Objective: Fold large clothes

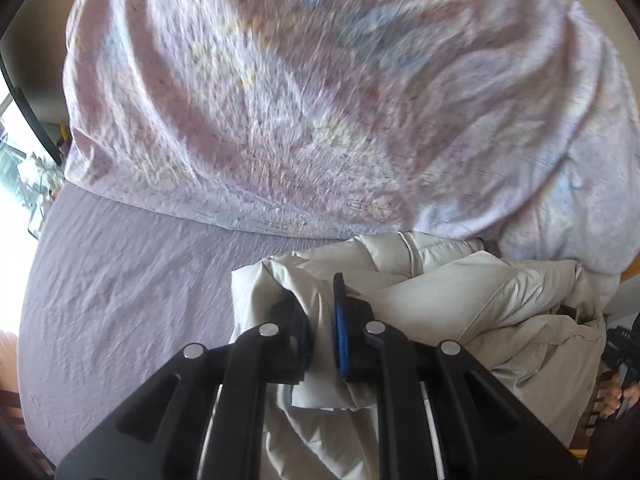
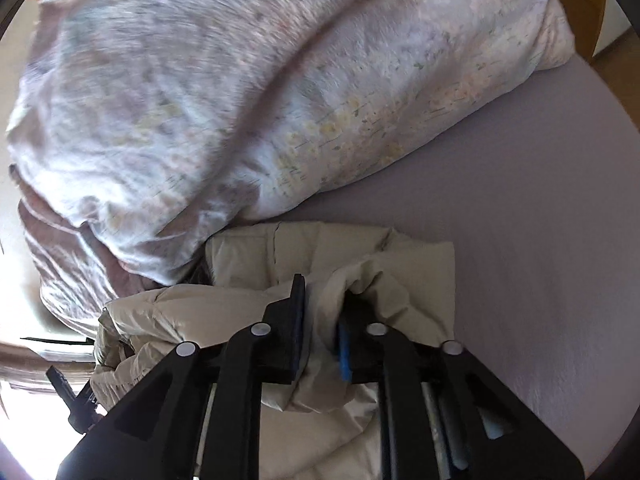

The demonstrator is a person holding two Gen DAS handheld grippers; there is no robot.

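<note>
While the beige puffy quilted jacket lies bunched on the bed's lilac fitted sheet, both hand-held grippers have a fold of it between their fingers. The left hand-held gripper pinches a ridge of the beige fabric between its black finger and its blue-padded finger, the jaws nearly closed with the cloth filling the narrow gap. In the right wrist view, the right hand-held gripper likewise grips a raised fold of the same jacket, cloth wedged between the pads. The jacket sits just in front of a large rumpled duvet with a pale floral print, touching its near edge. At the far right of the left view, a person's fingers show around a black handle. The duvet is blurred in both views.
</note>
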